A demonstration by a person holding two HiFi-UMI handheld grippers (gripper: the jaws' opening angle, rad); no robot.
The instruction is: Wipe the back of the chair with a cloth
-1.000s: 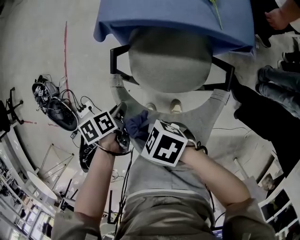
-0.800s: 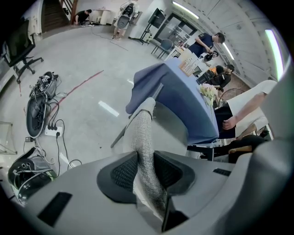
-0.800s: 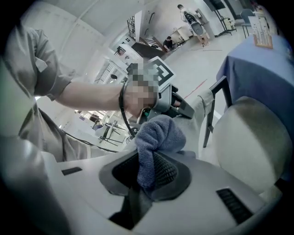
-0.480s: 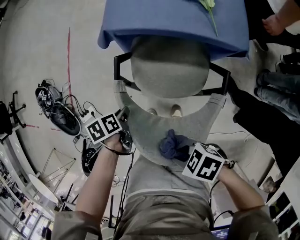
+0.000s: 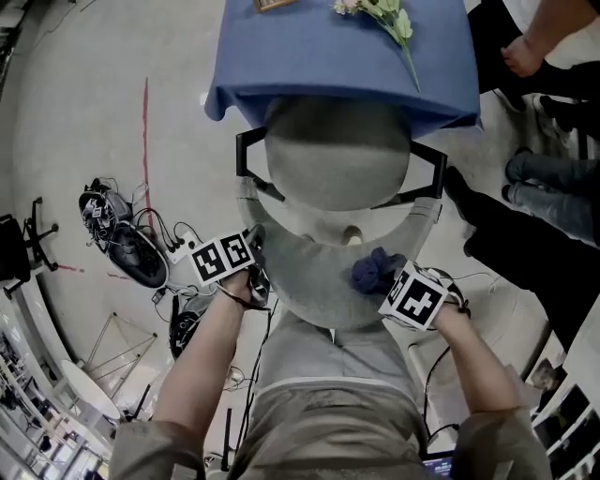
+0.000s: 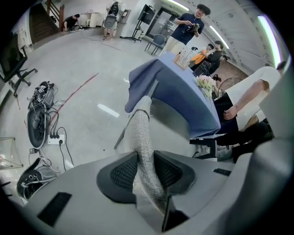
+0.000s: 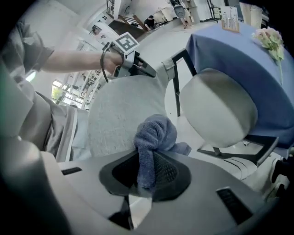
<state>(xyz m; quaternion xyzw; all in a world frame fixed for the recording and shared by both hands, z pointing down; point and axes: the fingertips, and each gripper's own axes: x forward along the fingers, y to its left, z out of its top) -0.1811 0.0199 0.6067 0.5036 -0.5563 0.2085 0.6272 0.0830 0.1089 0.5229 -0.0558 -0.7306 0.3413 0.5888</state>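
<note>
The chair's grey fabric back [image 5: 323, 277] curves below its round grey seat [image 5: 337, 155] in the head view. My left gripper [image 5: 255, 248] is at the back's left edge. In the left gripper view this gripper [image 6: 146, 158] is shut on that fabric edge [image 6: 140, 133]. A bunched blue cloth [image 5: 375, 270] rests on the right part of the back, with my right gripper [image 5: 392, 283] shut on it. The right gripper view shows the cloth [image 7: 154, 135] pinched between the pads of that gripper [image 7: 147, 170], the chair back [image 7: 121, 114] just behind it and the seat [image 7: 218, 110] to the right.
A table under a blue cloth [image 5: 342, 56] carries flowers [image 5: 384, 17] beyond the chair. The chair's black armrests [image 5: 246, 155] flank the seat. Bystanders' legs [image 5: 539, 202] are at the right. Cables, a power strip and gear [image 5: 131, 246] lie on the floor at left.
My right gripper has carried the blue cloth from the left-centre of the chair back across to its right side. The left gripper has kept its hold on the left edge.
</note>
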